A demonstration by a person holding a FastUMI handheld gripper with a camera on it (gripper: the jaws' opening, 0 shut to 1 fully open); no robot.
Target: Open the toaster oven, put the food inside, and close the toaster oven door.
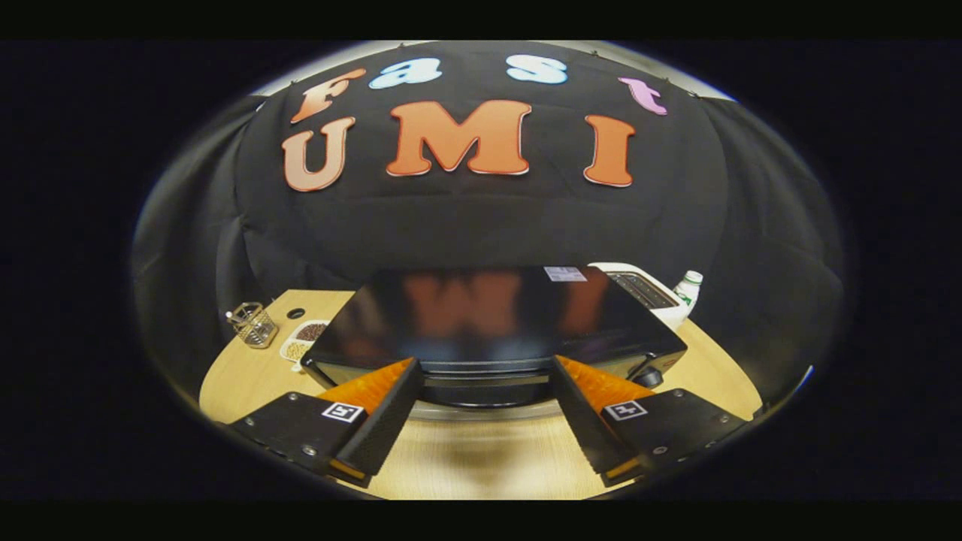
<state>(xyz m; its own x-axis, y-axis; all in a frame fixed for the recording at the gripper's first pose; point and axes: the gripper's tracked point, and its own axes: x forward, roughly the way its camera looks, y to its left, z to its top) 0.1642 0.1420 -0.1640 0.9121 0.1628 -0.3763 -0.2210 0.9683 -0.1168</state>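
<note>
A black toaster oven (488,315) with a glossy top stands on the wooden table (481,458), seen from above and in front. Its door looks shut. The door's upper edge and a silvery handle bar (481,410) lie between my fingers. My gripper (486,368) is open wide, one finger on each side of the middle of the oven's front. Nothing is held between the fingers, and I cannot tell whether they touch the oven.
Left of the oven stand a small wire basket (253,324) and a white dish (301,342) of beans or nuts. Behind the oven to the right are a white toaster (642,289) and a small bottle (688,289). Black cloth walls the booth.
</note>
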